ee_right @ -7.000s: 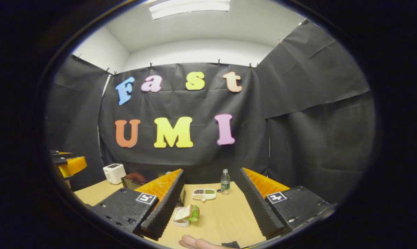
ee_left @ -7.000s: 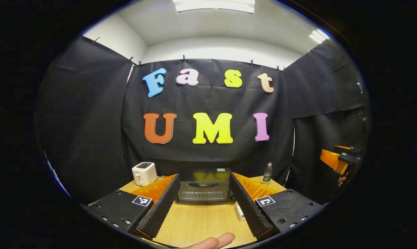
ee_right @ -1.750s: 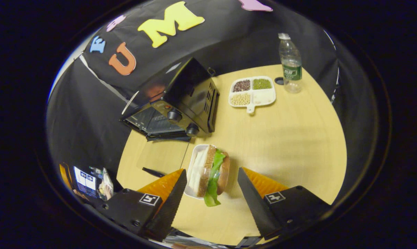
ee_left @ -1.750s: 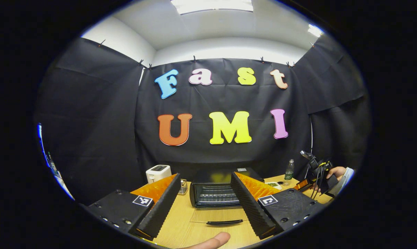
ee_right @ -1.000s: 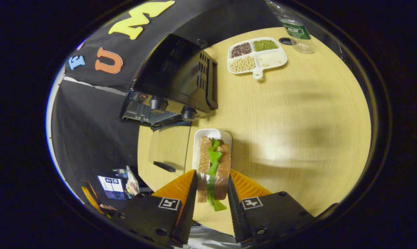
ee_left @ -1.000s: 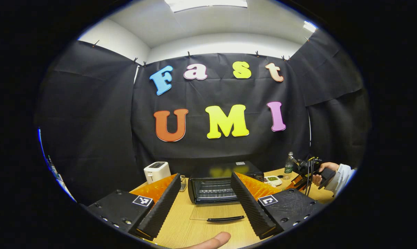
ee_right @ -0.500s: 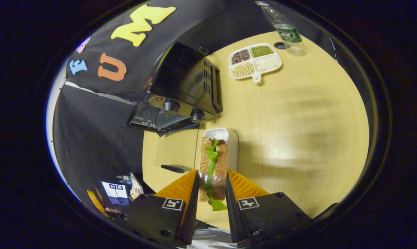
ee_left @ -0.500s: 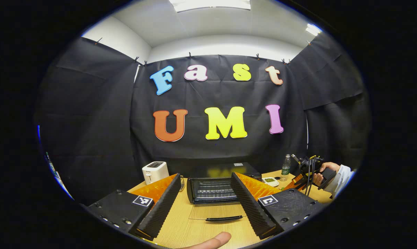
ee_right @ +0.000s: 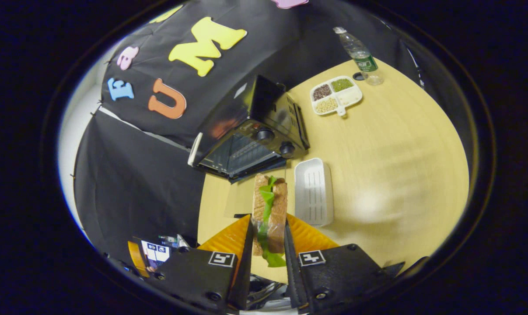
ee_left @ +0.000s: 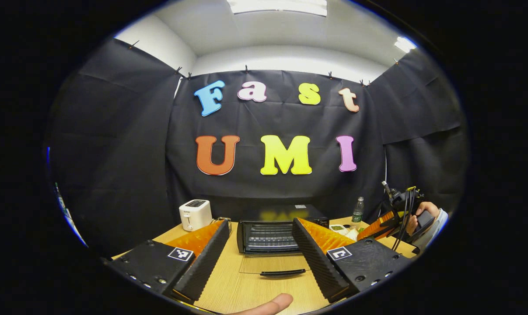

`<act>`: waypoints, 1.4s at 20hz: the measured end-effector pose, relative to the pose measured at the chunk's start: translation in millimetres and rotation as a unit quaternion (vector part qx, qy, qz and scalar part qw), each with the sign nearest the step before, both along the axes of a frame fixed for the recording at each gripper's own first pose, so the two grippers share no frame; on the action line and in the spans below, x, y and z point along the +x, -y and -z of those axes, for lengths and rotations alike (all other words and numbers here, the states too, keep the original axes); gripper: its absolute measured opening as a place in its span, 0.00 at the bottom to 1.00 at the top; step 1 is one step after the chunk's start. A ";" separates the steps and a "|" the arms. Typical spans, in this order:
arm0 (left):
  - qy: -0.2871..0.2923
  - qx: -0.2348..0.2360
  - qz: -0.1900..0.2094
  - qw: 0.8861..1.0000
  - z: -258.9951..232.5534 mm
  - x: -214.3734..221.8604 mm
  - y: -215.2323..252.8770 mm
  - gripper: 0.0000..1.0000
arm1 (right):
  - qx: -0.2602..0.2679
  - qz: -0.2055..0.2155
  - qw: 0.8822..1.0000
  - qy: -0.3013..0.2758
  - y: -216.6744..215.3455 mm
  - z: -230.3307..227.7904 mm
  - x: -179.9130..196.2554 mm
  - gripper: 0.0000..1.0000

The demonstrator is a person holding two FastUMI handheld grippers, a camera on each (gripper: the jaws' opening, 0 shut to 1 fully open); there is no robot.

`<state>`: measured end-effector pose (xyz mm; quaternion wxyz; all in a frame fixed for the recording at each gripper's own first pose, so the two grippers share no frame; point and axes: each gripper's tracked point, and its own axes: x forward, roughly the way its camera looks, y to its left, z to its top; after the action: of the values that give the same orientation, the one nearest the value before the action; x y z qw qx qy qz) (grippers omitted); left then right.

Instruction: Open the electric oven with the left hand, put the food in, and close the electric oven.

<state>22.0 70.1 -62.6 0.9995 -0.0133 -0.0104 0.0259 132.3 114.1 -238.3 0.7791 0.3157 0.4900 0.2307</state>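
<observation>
The black electric oven [ee_left: 270,232] [ee_right: 250,131] stands on the wooden table with its glass door [ee_left: 274,267] folded flat toward me and its rack showing. My left gripper [ee_left: 257,256] is open, held back from the door's handle with nothing between its fingers. My right gripper [ee_right: 267,249] is shut on a sandwich [ee_right: 269,205] of brown bread and green lettuce, lifted above the table just in front of the oven's open door. In the left gripper view the right gripper [ee_left: 379,225] and the hand holding it sit at the far right.
A white ribbed tray [ee_right: 314,190] lies on the table right of the sandwich. A divided dish of beans [ee_right: 336,98] and a water bottle [ee_right: 359,54] stand behind the oven's right side. A white toaster [ee_left: 195,214] sits left of the oven.
My right gripper has lifted the sandwich off the white tray and carried it left toward the oven's open door. The left gripper has stayed open and nearly still.
</observation>
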 end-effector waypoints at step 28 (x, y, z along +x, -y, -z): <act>-0.010 -0.004 -0.036 0.999 13.8 -2.4 -70.8 0.94 | 0.140 0.387 0.898 0.153 -226.7 95.5 234.9 0.39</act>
<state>19.5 140.9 -76.4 0.9979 -0.0170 -0.0004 0.0621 367.2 340.8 -333.8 0.8200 0.5472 0.1663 0.0222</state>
